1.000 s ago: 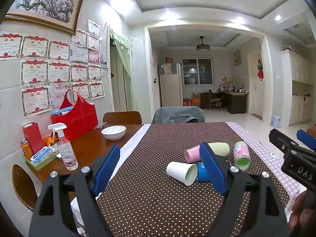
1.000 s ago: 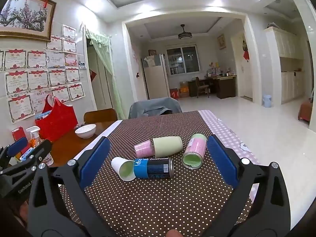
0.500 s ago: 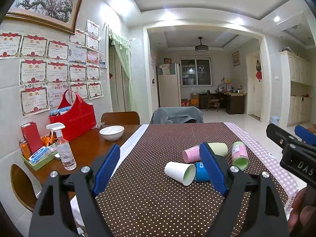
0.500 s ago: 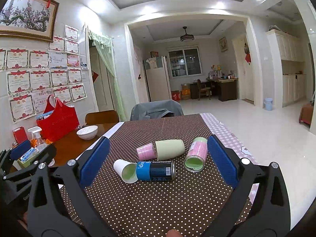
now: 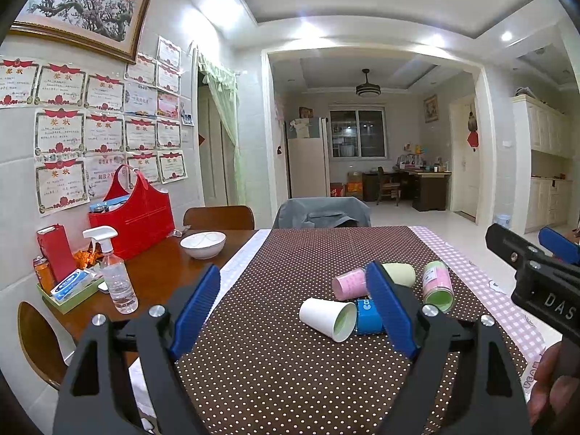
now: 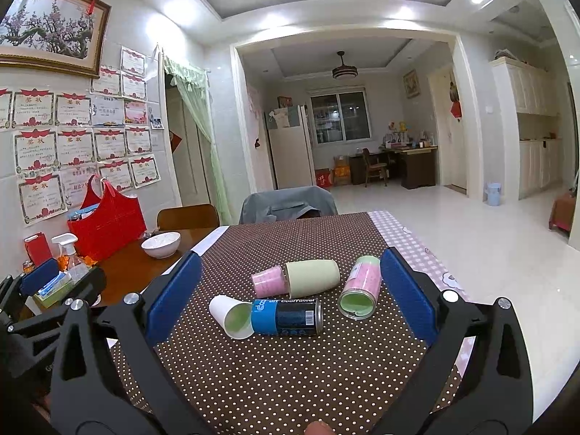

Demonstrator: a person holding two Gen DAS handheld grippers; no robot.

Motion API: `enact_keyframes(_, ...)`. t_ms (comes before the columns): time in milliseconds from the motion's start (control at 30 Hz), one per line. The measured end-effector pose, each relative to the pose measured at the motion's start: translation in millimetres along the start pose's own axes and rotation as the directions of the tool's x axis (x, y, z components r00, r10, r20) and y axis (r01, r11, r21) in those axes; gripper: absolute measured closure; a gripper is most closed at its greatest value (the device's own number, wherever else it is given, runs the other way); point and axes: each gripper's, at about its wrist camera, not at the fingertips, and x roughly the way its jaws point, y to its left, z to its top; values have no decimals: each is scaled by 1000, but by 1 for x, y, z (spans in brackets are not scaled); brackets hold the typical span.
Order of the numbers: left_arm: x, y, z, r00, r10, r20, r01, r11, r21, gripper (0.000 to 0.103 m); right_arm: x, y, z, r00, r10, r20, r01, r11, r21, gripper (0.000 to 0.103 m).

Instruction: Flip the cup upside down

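**Cups lying toppled on the dotted cloth**

The white paper cup [image 6: 232, 317] is lying on its side mid-table, touching a blue can [image 6: 286, 317]. The left gripper [image 5: 297, 308] and the right gripper [image 6: 286, 291] are hovering with fingers spread apart, gripping nothing.

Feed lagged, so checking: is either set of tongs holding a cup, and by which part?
Nothing is held. Left tongs and right tongs are open; the white cup lies untouched.

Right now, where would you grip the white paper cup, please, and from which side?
Probably across its tapered wall near mid-length, from above: the white paper cup lies on its side, mouth beside the blue can, closed base free. The left gripper looks nearer.
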Motion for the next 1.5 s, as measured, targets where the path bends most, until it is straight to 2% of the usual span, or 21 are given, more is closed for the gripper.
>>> enact_keyframes(1500,11,-13,7,1000,-7,0,7,1000,9,22,9,-6,0,1000,6,-12,-6,1000,5,6)
